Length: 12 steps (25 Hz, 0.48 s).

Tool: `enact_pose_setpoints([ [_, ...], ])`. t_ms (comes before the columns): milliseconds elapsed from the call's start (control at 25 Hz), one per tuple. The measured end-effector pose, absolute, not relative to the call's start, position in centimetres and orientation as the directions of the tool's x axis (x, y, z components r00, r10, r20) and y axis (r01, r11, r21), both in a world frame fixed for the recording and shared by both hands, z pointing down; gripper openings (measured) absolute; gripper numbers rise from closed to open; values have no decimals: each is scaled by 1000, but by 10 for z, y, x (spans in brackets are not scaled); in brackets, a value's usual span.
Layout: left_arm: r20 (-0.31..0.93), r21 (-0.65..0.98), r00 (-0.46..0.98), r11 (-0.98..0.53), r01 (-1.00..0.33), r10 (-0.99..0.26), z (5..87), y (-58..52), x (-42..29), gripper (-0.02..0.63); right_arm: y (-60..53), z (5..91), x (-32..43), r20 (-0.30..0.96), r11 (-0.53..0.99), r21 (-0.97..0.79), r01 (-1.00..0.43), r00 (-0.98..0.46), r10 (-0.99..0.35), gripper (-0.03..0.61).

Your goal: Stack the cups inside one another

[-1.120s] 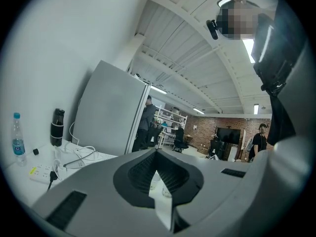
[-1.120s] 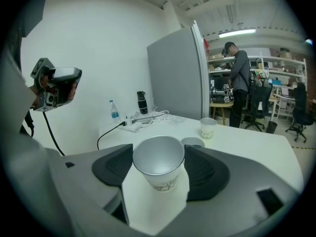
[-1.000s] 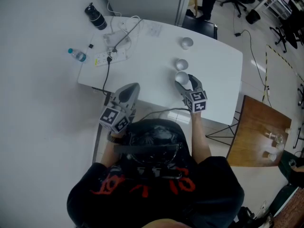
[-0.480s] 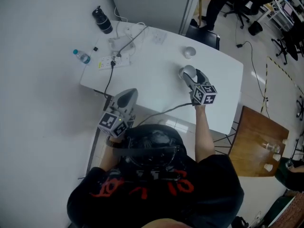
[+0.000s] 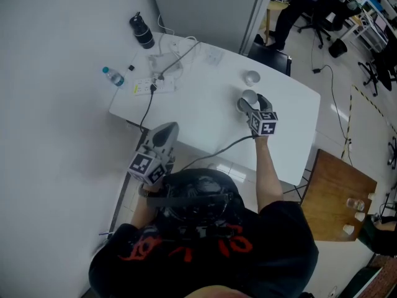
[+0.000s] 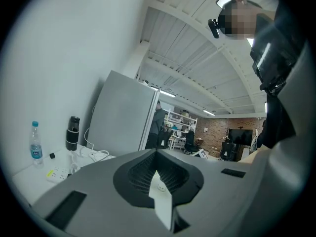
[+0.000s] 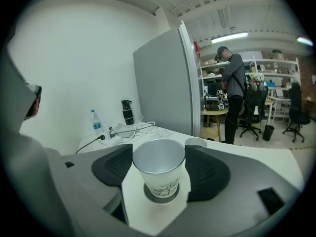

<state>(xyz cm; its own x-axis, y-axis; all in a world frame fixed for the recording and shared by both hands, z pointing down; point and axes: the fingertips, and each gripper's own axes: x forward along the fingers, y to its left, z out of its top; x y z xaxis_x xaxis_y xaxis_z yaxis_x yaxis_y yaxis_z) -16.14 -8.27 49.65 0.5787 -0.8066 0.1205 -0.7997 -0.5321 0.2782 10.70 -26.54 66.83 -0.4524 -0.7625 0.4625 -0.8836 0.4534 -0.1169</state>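
The right gripper (image 5: 249, 102) has been carrying a white printed disposable cup (image 7: 158, 169), gripped upright between its fingers, further out across the white bench (image 5: 192, 113). The cup is now hanging over a grey ring (image 7: 148, 195), probably the second cup's mouth, so nesting looks near. Another white cup (image 5: 251, 77) is standing just beyond. The left gripper (image 5: 162, 133) is idling at the near edge, fingers closed and empty. The power strip (image 5: 147, 87) is lying well apart.

White table (image 5: 205, 110), rounded corners: far-left end w/ upright black flask (image 5: 143, 32), water bottle (image 5: 112, 76), power strip (image 5: 146, 87) & tangled cables (image 5: 173, 58), paper sheet (image 5: 214, 56) nearby; one white cup (image 5: 251, 77) twd. far-right edge.
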Motion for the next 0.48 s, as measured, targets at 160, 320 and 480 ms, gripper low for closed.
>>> enact_pose_setpoints([
  [160,112,280,568,-523,-805,-815,495,-83,-166,-8,-262,671,102,482,465,-86,-881,-445,-754,360],
  [320,105,283,578,-533,-797,-809,493,-83,-163,-8,-259,667,101,468,465,-118,-878,-462,-753,357],
  [480,95,283,590,-547,-788,-801,494,-83,-160,-8,-249,657,102,440,469,-193,-862,-503,-744,169],
])
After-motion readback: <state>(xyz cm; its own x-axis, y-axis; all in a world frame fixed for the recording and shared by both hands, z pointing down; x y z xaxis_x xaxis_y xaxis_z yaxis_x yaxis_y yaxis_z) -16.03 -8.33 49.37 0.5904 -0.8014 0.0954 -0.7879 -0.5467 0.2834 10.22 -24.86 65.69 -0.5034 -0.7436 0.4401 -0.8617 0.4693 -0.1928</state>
